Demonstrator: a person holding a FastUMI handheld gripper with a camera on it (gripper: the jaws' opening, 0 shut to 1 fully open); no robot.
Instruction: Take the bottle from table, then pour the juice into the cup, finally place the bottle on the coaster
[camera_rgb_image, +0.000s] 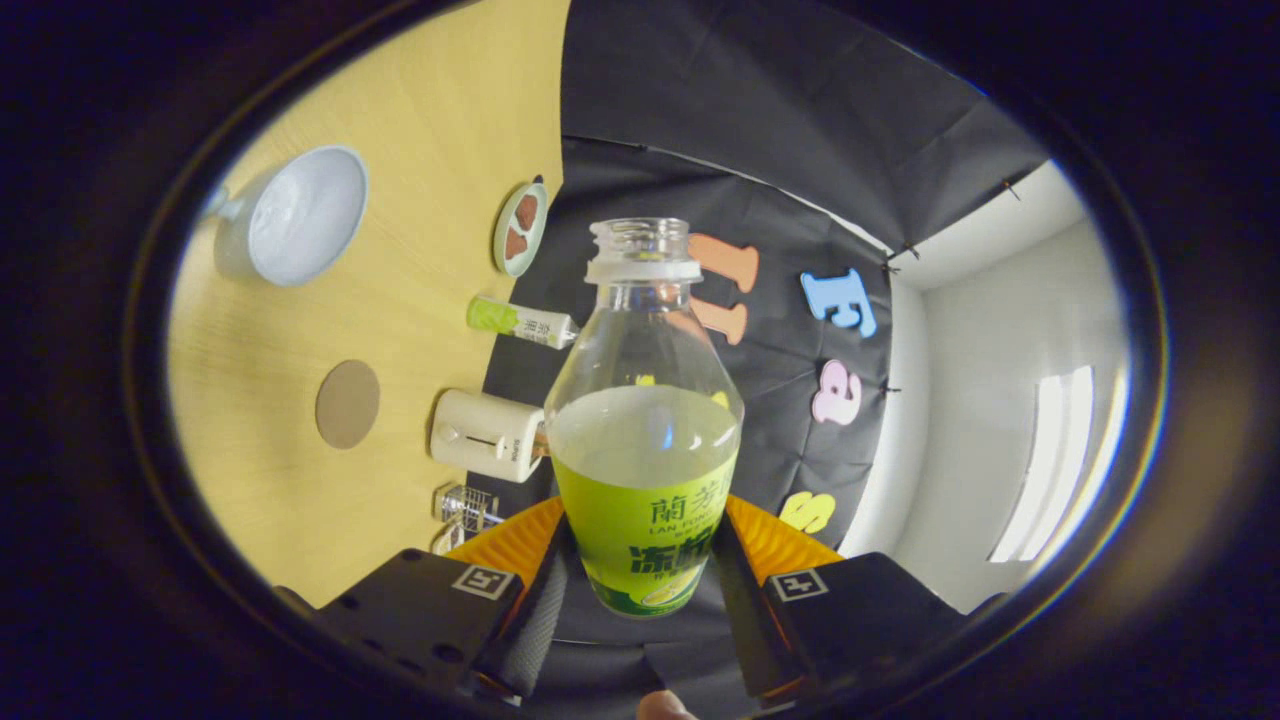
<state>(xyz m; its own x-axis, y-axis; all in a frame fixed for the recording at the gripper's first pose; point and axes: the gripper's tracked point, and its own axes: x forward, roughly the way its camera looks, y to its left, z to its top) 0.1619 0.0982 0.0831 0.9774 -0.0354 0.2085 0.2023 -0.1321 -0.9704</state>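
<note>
**A:** What have you got hold of?

**B:** My gripper (640, 575) is clamped on the bottle (642, 430): both fingers press the sides of its green label. It has no cap on, and the juice fills it to just above the label.

**A:** And around you?

**B:** The table (420, 150) lies off to my left, tipped steeply in my view, so I judge I've rolled the whole thing. Beyond my left finger is the cup (295, 215), mouth facing me and apparently empty. Nearer to me is the round coaster (347, 404), bare. Between it and the bottle sits a white appliance (487, 436). Further out, a small dish (520, 228) and a second, lying bottle (520, 322).

**A:** What worries you?

**B:** The open neck points away from the cup, well apart from it. Tip before I'm over the rim and juice hits the table. My grip is low on the label, too; a quick turn could let the bottle swivel or slip. The appliance crowds the coaster, so I could clip it when setting down.
</note>
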